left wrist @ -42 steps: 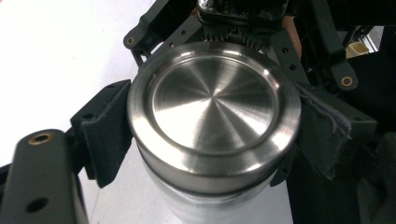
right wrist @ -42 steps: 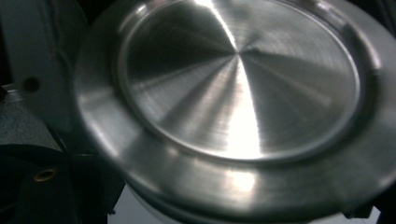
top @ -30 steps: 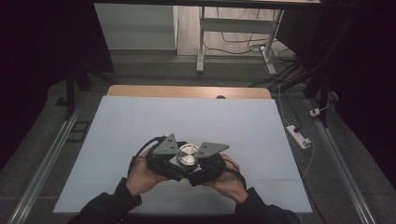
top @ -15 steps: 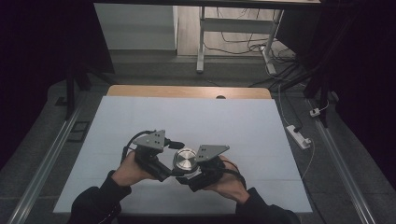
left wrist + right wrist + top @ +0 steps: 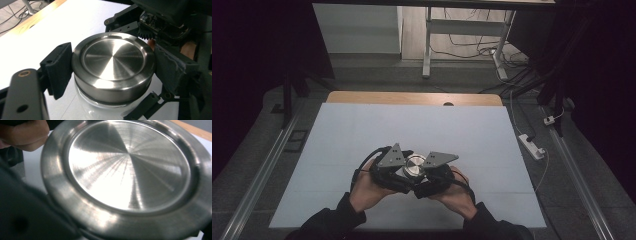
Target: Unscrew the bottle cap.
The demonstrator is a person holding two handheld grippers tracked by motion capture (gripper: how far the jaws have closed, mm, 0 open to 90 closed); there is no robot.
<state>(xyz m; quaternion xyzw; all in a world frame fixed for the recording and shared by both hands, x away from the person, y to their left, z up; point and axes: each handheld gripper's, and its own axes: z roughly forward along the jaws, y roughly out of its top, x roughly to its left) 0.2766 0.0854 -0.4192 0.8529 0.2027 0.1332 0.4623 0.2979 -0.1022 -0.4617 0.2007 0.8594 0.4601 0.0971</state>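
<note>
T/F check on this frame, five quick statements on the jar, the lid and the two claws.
1. The metal lid sits on a glass jar. True.
2. The left claw has a pad on each side of the lid. True.
3. The jar stands on bare wood. False: it stands on the white table cover.
4. The lid lies upside down beside the jar. False: it is on top of the jar.
5. The right claw is at the jar, next to the left claw. True.
</note>
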